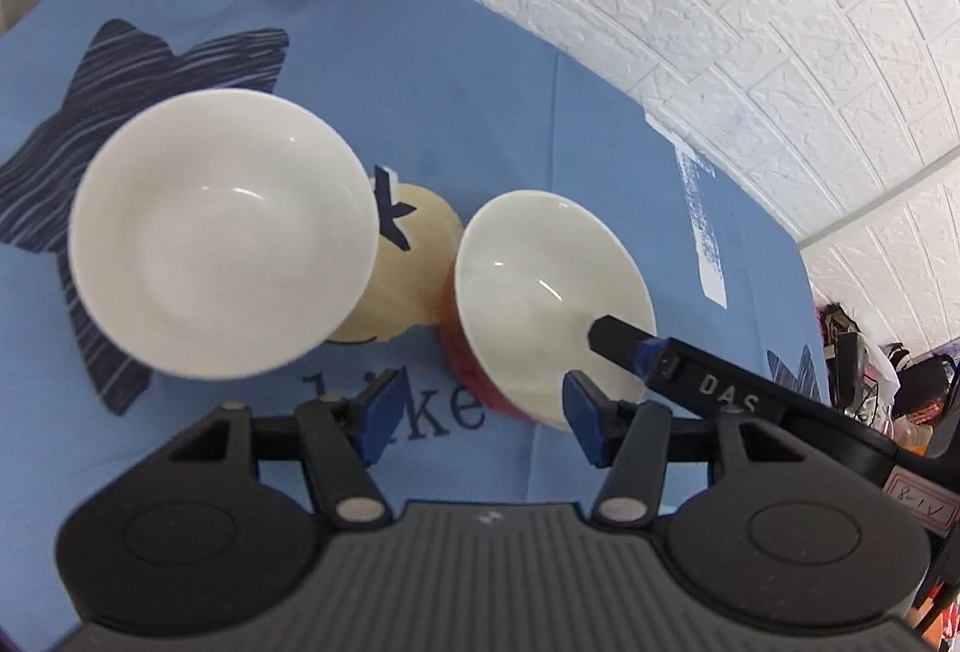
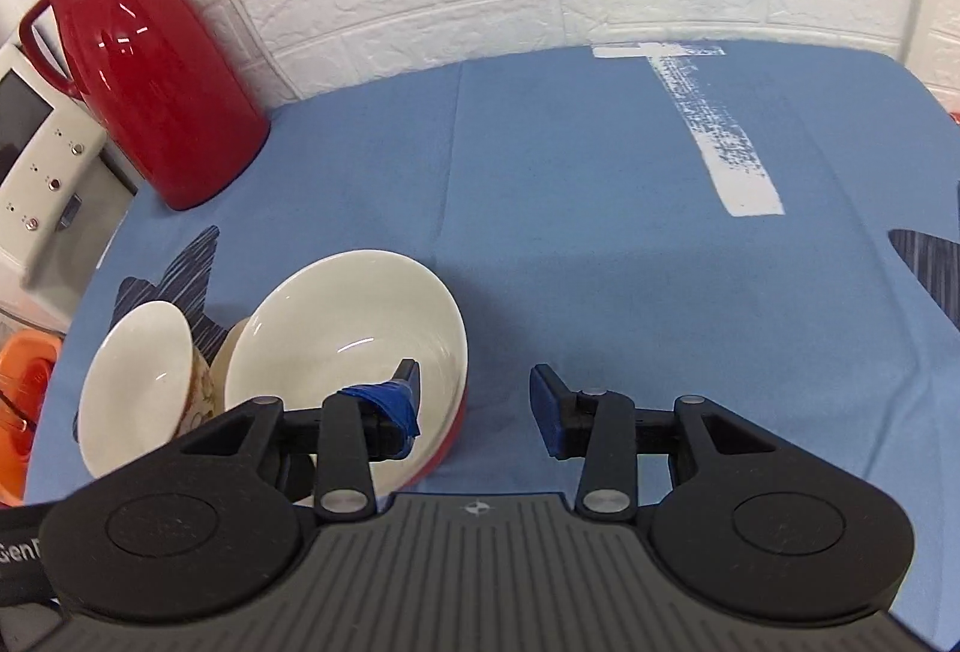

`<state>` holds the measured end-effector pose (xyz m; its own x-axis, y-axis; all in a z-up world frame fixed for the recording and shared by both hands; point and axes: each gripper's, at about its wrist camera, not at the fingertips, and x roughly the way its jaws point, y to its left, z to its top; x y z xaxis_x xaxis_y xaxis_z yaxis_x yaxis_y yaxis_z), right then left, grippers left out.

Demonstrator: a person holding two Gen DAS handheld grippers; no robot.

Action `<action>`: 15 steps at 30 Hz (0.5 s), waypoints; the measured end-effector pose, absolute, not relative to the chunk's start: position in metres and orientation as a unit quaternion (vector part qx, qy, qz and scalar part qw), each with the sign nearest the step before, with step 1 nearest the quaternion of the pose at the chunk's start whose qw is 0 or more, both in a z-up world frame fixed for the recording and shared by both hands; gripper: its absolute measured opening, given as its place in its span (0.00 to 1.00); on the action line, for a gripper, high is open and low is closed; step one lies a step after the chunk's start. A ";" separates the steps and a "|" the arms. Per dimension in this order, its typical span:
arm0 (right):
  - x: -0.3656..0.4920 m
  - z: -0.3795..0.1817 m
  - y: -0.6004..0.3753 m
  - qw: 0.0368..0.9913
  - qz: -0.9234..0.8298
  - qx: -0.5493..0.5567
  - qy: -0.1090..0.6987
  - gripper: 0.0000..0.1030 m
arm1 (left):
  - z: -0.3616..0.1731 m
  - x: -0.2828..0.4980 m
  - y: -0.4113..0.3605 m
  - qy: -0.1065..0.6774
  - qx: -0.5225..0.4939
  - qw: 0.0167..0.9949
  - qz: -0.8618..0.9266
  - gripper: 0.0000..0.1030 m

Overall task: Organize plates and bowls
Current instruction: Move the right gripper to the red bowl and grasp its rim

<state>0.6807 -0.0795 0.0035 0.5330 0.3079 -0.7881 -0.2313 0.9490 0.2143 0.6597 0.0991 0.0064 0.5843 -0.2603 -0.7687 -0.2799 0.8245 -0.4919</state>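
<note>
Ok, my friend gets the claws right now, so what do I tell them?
Left claw: open, empty, hovering in front of the two bowls.
Right claw: open, straddling the rim of the red bowl, one finger inside, not yet clamped.
White bowl: beside the red bowl on the blue cloth. Jug at the back.
Done: nothing stacked yet.
Left: probably grip the red bowl and nest the two. No plates in view.
</note>
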 end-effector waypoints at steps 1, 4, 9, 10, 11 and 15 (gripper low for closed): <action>0.681 0.002 -0.079 0.876 0.154 0.040 0.456 0.24 | 0.005 0.662 0.099 0.452 -0.295 0.842 0.009 0.54; 0.691 -0.004 -0.078 0.877 0.156 0.032 0.453 0.24 | 0.001 0.669 0.098 0.450 -0.294 0.843 0.012 0.52; 0.697 -0.016 -0.074 0.867 0.179 0.041 0.464 0.25 | -0.007 0.675 0.102 0.458 -0.300 0.837 0.001 0.40; 0.696 -0.015 -0.073 0.868 0.190 0.040 0.457 0.23 | -0.007 0.675 0.103 0.456 -0.301 0.837 -0.004 0.37; 0.696 -0.016 -0.071 0.868 0.199 0.044 0.454 0.22 | -0.008 0.676 0.104 0.454 -0.299 0.839 -0.010 0.33; 0.695 -0.019 -0.065 0.865 0.216 0.047 0.450 0.12 | -0.008 0.678 0.103 0.452 -0.288 0.844 -0.022 0.15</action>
<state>0.6950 -0.0649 -0.0195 0.5010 0.4162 -0.7588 -0.3307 0.9023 0.2766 0.6784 0.1034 -0.0076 0.5908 -0.2967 -0.7503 -0.2240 0.8331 -0.5058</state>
